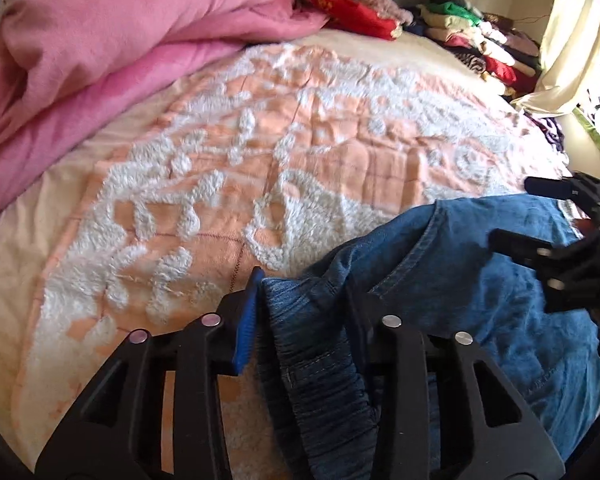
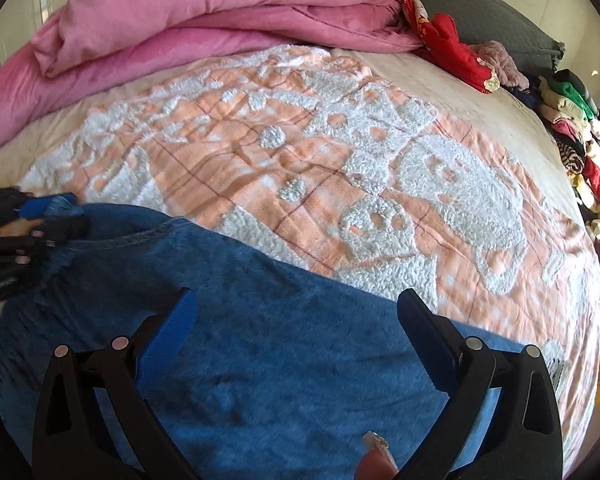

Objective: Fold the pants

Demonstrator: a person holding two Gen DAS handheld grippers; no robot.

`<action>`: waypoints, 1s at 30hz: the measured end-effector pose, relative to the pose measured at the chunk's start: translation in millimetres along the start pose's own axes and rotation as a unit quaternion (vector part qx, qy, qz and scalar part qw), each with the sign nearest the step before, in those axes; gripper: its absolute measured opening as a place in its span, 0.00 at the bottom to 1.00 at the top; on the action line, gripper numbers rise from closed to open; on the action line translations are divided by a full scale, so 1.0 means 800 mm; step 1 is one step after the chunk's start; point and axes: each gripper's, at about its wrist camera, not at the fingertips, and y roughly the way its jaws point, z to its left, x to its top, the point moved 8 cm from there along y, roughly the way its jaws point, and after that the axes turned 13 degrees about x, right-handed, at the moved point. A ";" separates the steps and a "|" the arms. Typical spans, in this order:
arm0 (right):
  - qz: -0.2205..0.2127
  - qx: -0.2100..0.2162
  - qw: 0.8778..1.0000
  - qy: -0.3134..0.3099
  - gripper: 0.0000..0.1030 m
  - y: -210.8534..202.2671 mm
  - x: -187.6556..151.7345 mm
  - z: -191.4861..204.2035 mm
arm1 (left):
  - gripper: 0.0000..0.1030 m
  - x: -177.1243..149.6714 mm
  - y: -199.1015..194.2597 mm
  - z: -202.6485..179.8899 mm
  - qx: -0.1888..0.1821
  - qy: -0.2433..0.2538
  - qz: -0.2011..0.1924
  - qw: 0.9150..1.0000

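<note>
Left black two-finger gripper with blue pads [image 1: 300, 312]: jaws closed onto the gathered elastic waistband of the blue denim pants [image 1: 480, 300], fabric pinched between the blue pad on one side and the black finger on the other; reads as a real clamp, not a hover. Right black two-finger gripper [image 2: 296, 320]: jaws held wide apart above the flat blue cloth, nothing gripped, pads not seen touching. In the left view it is also seen at the far right, over the same garment.

The pants are laid across the near edge of the bed, on the peach-and-white tufted bedspread [image 2: 260, 152]; waistband end at the left gripper, the rest spread toward the right gripper.

Step judged: second grasp to be taken before a fold. Right jaws should be lowered onto an edge or seam, not the flat middle, so one layer stack is caught cleanly. Both grips are best kept level and the cloth taut when lifted, else the leg sags and the crease drifts. Bedspread pile could be snagged if the bite goes too deep.

Further out: folded pink plush blanket [image 2: 204, 20], red garment [image 2: 452, 44], pile of mixed clothes [image 2: 580, 136].

Labels or writing: none legible; no brand tag visible on the denim
</note>
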 end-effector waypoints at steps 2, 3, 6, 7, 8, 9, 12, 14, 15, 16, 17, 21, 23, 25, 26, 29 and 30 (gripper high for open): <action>-0.002 -0.003 1.000 -0.010 0.96 0.001 0.002 -0.002 | 0.27 0.000 -0.016 0.000 -0.007 -0.001 -0.018 1.000; -0.001 -0.003 1.000 -0.017 0.96 0.002 0.002 -0.001 | 0.26 0.001 -0.021 0.000 -0.010 -0.002 -0.023 1.000; 0.004 -0.012 0.999 -0.041 0.96 0.006 0.003 0.000 | 0.26 0.000 -0.042 0.000 -0.028 -0.010 -0.039 0.999; 0.005 -0.012 0.999 -0.049 0.96 0.007 0.003 0.002 | 0.26 0.001 -0.045 0.000 -0.031 -0.010 -0.042 0.999; 0.006 -0.011 0.998 -0.059 0.96 0.009 0.004 0.006 | 0.26 0.001 -0.051 0.000 -0.034 -0.009 -0.047 0.998; 0.006 -0.010 0.998 -0.066 0.96 0.010 0.005 0.009 | 0.26 0.000 -0.054 -0.001 -0.035 -0.009 -0.050 0.998; 0.006 -0.008 0.996 -0.093 0.96 0.016 0.008 0.020 | 0.26 -0.001 -0.062 0.000 -0.042 -0.014 -0.054 0.998; 0.006 -0.010 0.995 -0.102 0.95 0.020 0.009 0.025 | 0.26 -0.002 -0.065 0.000 -0.046 -0.016 -0.055 0.997; 0.004 -0.009 0.995 -0.104 0.92 0.020 0.009 0.027 | 0.26 -0.003 -0.065 0.000 -0.048 -0.017 -0.054 0.997; 0.004 -0.002 0.995 -0.103 0.81 0.021 0.008 0.030 | 0.26 -0.003 -0.065 0.000 -0.049 -0.017 -0.054 0.997; 0.003 0.013 0.995 -0.098 0.73 0.021 0.007 0.033 | 0.26 -0.004 -0.064 0.000 -0.049 -0.017 -0.053 0.997; -0.011 0.048 0.996 -0.078 0.36 0.010 0.001 0.045 | 0.26 -0.008 -0.064 0.001 -0.031 -0.007 -0.056 0.998; -0.027 0.047 0.996 -0.068 0.28 -0.005 -0.001 0.046 | 0.26 -0.007 -0.070 0.000 -0.022 -0.001 -0.065 0.998; -0.040 0.051 0.996 -0.056 0.23 -0.019 -0.004 0.046 | 0.26 -0.008 -0.074 0.001 -0.017 0.001 -0.070 0.997; -0.052 0.056 0.996 -0.049 0.22 -0.031 -0.006 0.046 | 0.26 -0.009 -0.075 0.001 -0.016 0.002 -0.072 0.997; -0.076 0.066 0.994 -0.034 0.19 -0.060 -0.014 0.050 | 0.26 -0.009 -0.082 0.001 -0.012 0.005 -0.078 0.997; -0.084 0.070 0.994 -0.030 0.18 -0.070 -0.018 0.053 | 0.26 -0.009 -0.084 0.000 -0.011 0.007 -0.082 0.997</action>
